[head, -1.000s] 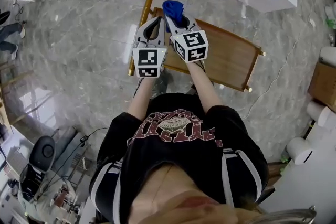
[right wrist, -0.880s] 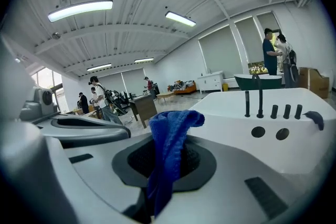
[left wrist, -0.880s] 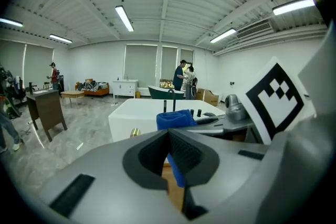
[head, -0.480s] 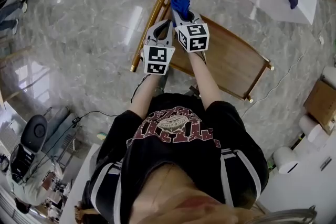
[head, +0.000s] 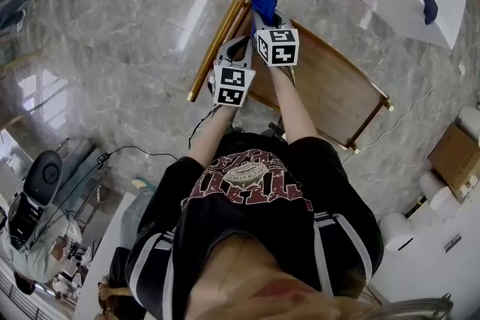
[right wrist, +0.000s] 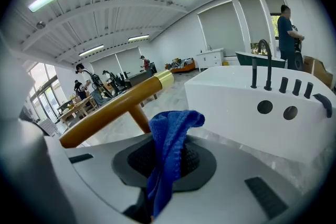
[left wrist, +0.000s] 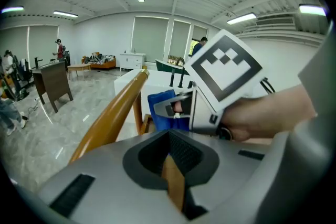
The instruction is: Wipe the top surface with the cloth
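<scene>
right gripper (head: 265, 20) fingers still clamp crumpled blue cloth (head: 262, 4) at brown wooden table (head: 330, 97) far-left corner, left gripper (head: 241, 47) fingers pinched on its rim (left wrist: 173, 186); wipe looks barely started.

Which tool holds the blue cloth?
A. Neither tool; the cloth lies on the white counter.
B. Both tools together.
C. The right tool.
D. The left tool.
C: in the right gripper view the blue cloth sits pinched between the jaws of the right tool, while the left tool is closed on a thin wooden piece instead.
</scene>
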